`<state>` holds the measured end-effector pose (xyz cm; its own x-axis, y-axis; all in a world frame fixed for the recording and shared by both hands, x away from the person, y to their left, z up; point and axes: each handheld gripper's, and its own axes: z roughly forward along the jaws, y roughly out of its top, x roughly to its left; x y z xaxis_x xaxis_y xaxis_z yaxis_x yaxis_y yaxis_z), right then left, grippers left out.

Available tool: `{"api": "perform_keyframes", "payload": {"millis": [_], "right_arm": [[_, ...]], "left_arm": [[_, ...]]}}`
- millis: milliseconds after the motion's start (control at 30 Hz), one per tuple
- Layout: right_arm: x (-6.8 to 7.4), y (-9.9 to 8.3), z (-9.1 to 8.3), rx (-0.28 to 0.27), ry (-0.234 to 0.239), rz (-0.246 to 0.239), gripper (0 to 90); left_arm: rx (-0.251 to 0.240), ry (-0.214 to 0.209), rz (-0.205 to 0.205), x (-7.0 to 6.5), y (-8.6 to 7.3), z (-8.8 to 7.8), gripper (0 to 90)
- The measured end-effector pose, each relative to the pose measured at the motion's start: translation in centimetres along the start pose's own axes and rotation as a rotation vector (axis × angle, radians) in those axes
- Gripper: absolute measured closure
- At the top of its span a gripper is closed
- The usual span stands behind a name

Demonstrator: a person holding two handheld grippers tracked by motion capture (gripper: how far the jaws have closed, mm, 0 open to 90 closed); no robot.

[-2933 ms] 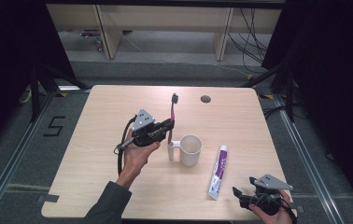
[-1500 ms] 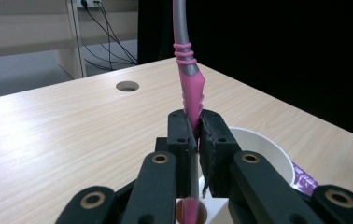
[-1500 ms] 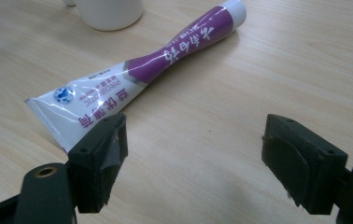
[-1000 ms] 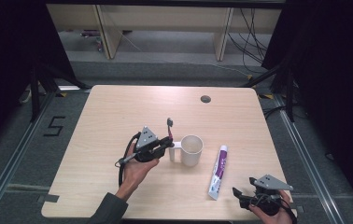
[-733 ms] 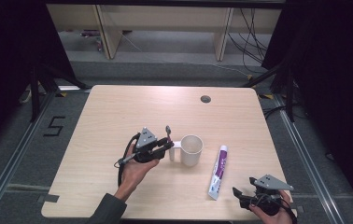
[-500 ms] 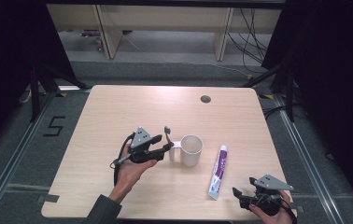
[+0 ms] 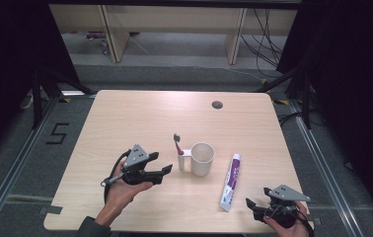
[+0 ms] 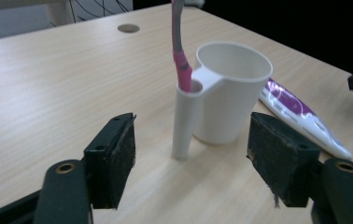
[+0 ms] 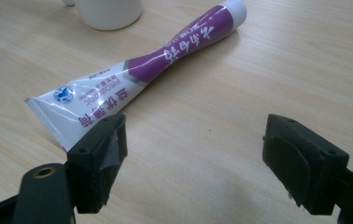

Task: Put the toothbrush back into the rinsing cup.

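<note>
Though glossy, toothbrush (image 8: 180, 51) pink plastic, in smooth cylindrical cup (image 8: 228, 93).

From my left gripper view, the toothbrush (image 8: 180, 56) runs off the top edge, so I can't see its bristles. The toothpaste tube (image 8: 300, 116) is partly hidden behind the cup (image 8: 228, 98) there. In my right gripper view the cup (image 9: 107, 11) is cut off at the top, and the tube's print (image 9: 118, 100) is too small to read.
</note>
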<state>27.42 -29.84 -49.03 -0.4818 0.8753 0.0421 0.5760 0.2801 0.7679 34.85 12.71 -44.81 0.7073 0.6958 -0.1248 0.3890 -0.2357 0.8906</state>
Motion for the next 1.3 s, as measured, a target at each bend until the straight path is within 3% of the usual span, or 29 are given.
{"api": "perform_keyframes", "payload": {"millis": [200,567,767,867,1100,1200,1300], "right_arm": [[-0.2,-0.1,0.0,0.0,0.001,0.001,22.9],[-0.2,-0.1,0.0,-0.004,0.003,0.003,22.9],[-0.2,-0.1,0.0,-0.009,0.004,0.004,22.9],[-0.3,-0.1,-0.1,-0.007,0.002,0.0,22.9],[-0.4,-0.2,0.0,-0.01,0.004,0.002,22.9],[-0.4,-0.2,-0.1,-0.013,0.005,0.005,22.9],[-0.3,-0.2,-0.1,-0.011,0.009,0.005,22.9]], "left_arm": [[0.03,0.004,0.0,-0.1,-1.6,-1.5,28.1],[0.017,0.013,-0.016,-0.3,-3.5,-2.8,25.9],[-0.015,0.0,-0.038,-0.6,-4.2,-3.2,21.7],[-0.014,0.021,-0.036,-0.8,-4.7,-3.5,19.2],[0.013,0.015,-0.051,-1.2,-6.1,-3.9,15.0],[0.032,0.031,-0.024,-1.4,-6.6,-4.3,15.0],[0.042,0.032,-0.022,-1.5,-7.2,-4.7,15.0]]}}
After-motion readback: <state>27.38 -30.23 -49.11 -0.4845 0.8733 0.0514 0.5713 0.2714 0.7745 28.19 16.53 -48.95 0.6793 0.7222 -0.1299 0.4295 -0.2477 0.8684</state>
